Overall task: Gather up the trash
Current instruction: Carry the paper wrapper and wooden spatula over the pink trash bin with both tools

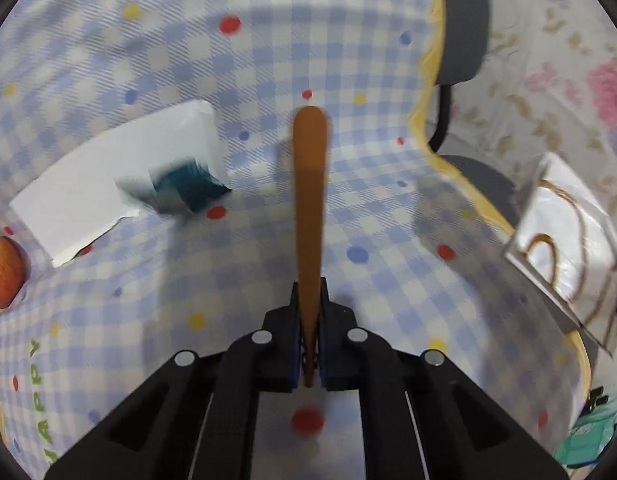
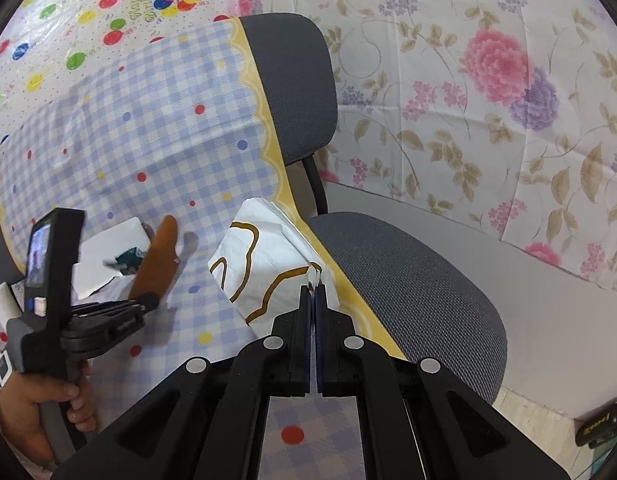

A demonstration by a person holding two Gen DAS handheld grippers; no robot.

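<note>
A long, flat brown wooden stick [image 1: 309, 208] is clamped at its near end between the closed fingers of the left gripper [image 1: 309, 312], its rounded tip held above the blue checked tablecloth [image 1: 244, 264]. A white paper bag with gold line print [image 2: 264, 264] is pinched at its near top edge by the closed right gripper [image 2: 312, 300], at the table's right edge. A white sheet of paper [image 1: 108, 192] lies far left of the stick.

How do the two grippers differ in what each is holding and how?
The left gripper is shut on a long brown stick that juts straight forward over the checked tablecloth; the right gripper is shut on the edge of a white paper bag with brown line markings. The stick is rigid and narrow; the bag is wide and crumpled, sitting at the table's edge. Both grippers are fully closed on something.
</note>
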